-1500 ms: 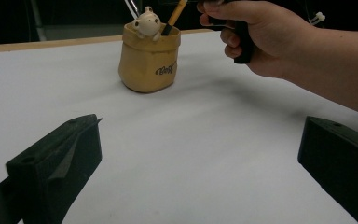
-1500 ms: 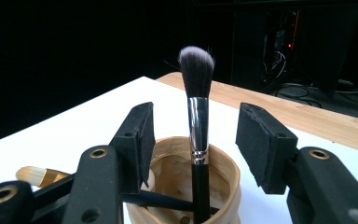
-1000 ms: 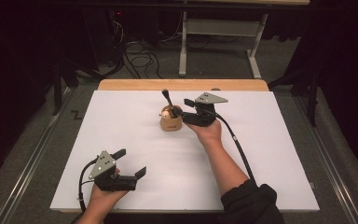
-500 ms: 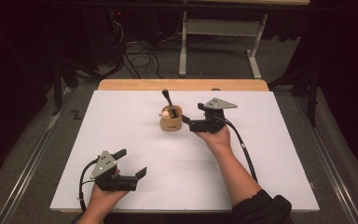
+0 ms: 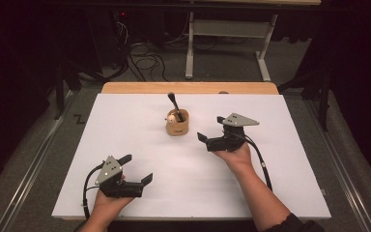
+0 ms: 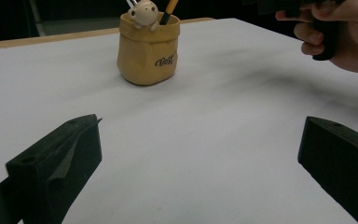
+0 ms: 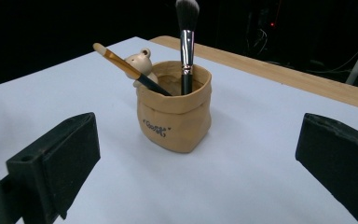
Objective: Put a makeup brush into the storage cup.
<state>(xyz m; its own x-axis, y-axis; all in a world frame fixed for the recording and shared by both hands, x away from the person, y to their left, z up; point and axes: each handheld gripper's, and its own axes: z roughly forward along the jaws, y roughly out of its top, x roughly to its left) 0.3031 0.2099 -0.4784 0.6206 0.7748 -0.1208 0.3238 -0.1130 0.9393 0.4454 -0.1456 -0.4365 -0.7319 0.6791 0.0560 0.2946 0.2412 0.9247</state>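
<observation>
High view: the tan, soft-sided paper-like pot (image 5: pixel 177 123) stands mid-rear on the white surface (image 5: pixel 125 125), holding a black-handled makeup brush (image 5: pixel 174 102). The right tool (image 5: pixel 210 129), just beside it, has just been opening, jaws empty.

Left gripper view: the left tool (image 6: pixel 200 161) gapes empty, well apart.

Right gripper view: a second brush (image 7: pixel 128 70) leans on the pot rim.

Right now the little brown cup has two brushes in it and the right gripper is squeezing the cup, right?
Not quite. The right gripper isn't squeezing the cup: the right gripper view shows its jaws wide apart, the cup standing free beyond them. The two brushes are in it.
</observation>
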